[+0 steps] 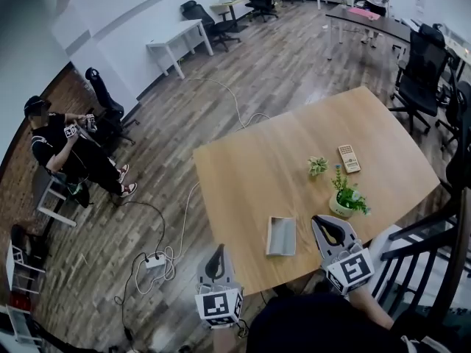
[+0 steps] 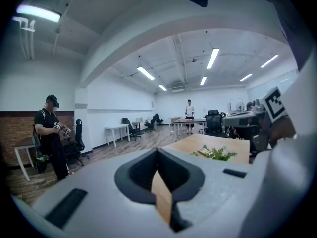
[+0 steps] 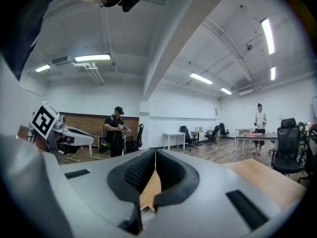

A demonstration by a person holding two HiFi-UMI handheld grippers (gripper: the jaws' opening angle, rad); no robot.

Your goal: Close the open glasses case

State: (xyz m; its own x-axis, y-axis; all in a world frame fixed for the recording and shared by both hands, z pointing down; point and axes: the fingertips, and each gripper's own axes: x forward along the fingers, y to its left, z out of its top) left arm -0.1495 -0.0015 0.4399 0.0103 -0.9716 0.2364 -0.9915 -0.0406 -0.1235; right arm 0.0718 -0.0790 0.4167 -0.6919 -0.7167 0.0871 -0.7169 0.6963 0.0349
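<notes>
The glasses case (image 1: 281, 235) is lying on the table (image 1: 243, 175), near its 6 o'clock edge. The potted plant (image 1: 346, 199) is standing at 2 o'clock from the case, and the remote (image 1: 349, 158) is lying at 12 o'clock from the plant. The right gripper (image 1: 324, 221) is hovering at 3 o'clock from the case. The left gripper (image 1: 218, 252) is hovering at 8 o'clock, outside the table edge.

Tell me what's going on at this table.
A person is at the near edge of a wooden table with a gripper in each hand. The left gripper and the right gripper are both shut and hold nothing. The glasses case lies open on the table between them, and neither gripper touches it. Further back sit a potted plant, a small sprig and a remote.
</notes>
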